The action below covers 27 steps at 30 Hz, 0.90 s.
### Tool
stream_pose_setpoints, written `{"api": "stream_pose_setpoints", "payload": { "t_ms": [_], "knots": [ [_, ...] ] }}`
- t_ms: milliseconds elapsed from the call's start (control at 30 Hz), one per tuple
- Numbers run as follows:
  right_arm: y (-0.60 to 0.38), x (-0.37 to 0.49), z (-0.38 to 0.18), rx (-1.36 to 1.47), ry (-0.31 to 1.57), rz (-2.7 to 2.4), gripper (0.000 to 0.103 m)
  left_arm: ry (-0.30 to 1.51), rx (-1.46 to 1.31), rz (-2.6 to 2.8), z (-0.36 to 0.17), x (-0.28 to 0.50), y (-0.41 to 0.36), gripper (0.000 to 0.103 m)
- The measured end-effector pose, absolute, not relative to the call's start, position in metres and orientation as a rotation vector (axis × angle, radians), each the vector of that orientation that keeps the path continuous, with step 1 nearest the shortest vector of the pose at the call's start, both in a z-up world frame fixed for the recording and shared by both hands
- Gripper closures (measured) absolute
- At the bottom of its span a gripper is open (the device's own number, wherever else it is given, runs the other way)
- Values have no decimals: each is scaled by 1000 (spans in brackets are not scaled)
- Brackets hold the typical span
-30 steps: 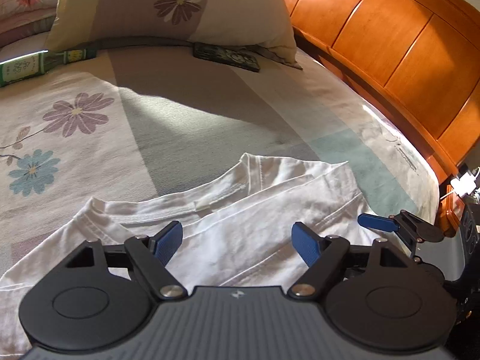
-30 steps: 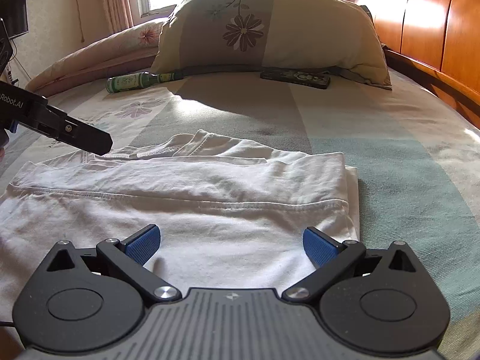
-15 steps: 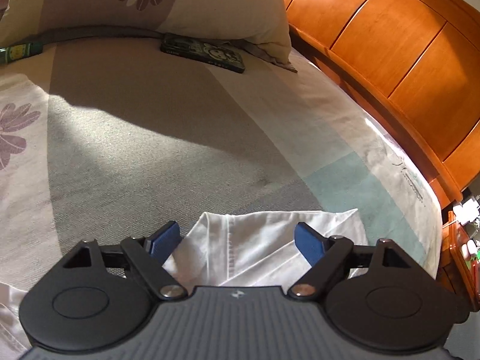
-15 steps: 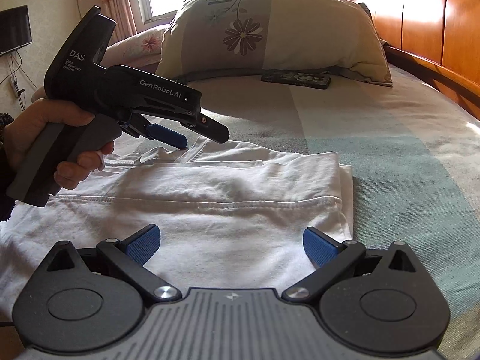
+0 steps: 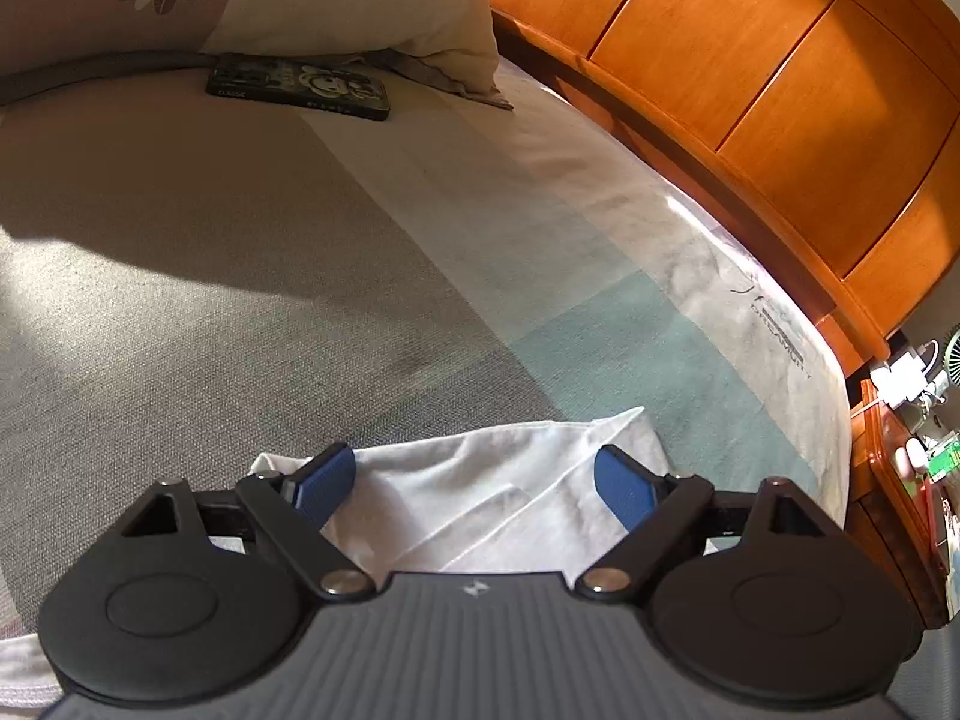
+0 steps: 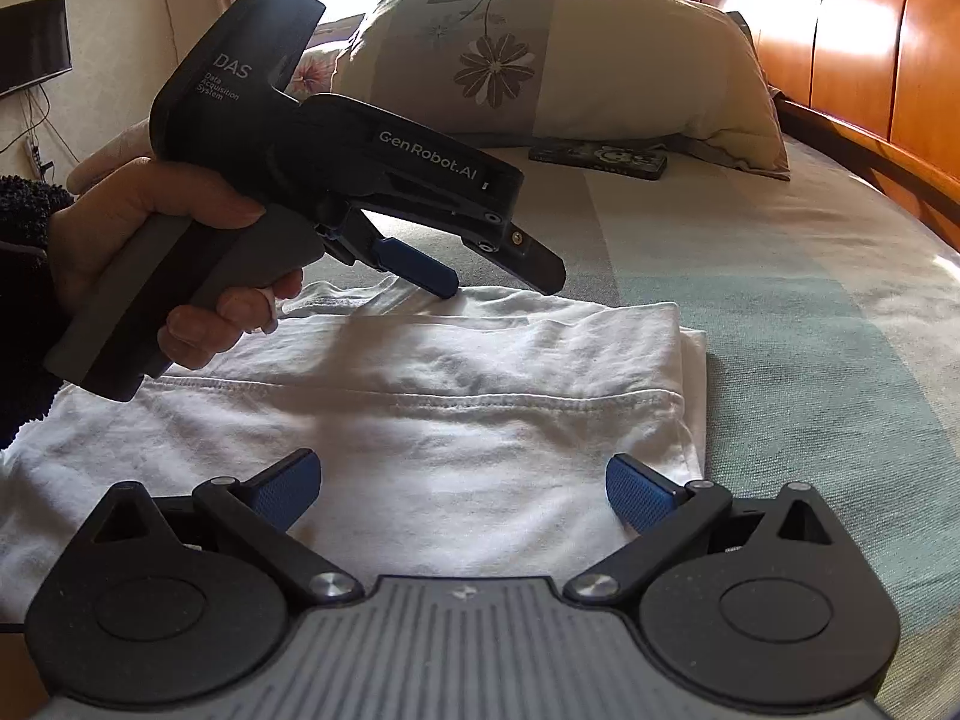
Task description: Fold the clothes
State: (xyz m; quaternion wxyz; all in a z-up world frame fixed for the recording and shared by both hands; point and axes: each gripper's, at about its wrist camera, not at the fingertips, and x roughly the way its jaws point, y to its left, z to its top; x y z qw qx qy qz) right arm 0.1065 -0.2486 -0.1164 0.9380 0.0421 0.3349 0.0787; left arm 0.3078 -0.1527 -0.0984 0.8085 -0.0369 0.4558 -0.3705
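My left gripper [image 5: 474, 480] jaws opening, nothing pinched, over far edge of white shirt [image 6: 420, 396] at 12 o'clock | right gripper [image 6: 462, 489] spread, empty, above near hem | shirt on bed [image 6: 810, 312], looks part-folded into a band; I judge crosswise folds remain | left tool reads "DAS", "GenRobot.AI"; sheet at 2 o'clock "DREAMCITY"?
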Motion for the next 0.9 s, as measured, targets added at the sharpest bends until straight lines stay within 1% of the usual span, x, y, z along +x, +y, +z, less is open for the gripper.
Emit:
{"api": "stream_pose_setpoints", "payload": {
  "t_ms": [100, 233, 333, 433, 567, 700, 800, 900],
  "knots": [
    [-247, 107, -117, 87, 681, 162, 0, 958, -27, -767, -83, 300, -153, 16],
    [-242, 107, -117, 75, 676, 165, 0, 907, 68, -761, -54, 270, -140, 16],
    [-239, 106, -115, 80, 657, 171, 0, 875, 108, -737, -36, 243, -118, 16],
    [-239, 101, -112, 99, 612, 187, 0, 895, 102, -689, -29, 217, -89, 15],
    [-241, 92, -106, 131, 561, 184, 0, 929, 44, -613, -33, 184, -48, 15],
    [-245, 81, -99, 181, 505, 199, 0, 940, 66, -520, -49, 156, -23, 15],
    [-247, 76, -98, 205, 511, 189, 0, 948, 76, -466, -66, 140, -6, 15],
    [-246, 64, -100, 217, 529, 159, 0, 984, 3, -417, -89, 132, 17, 15]
  ]
}}
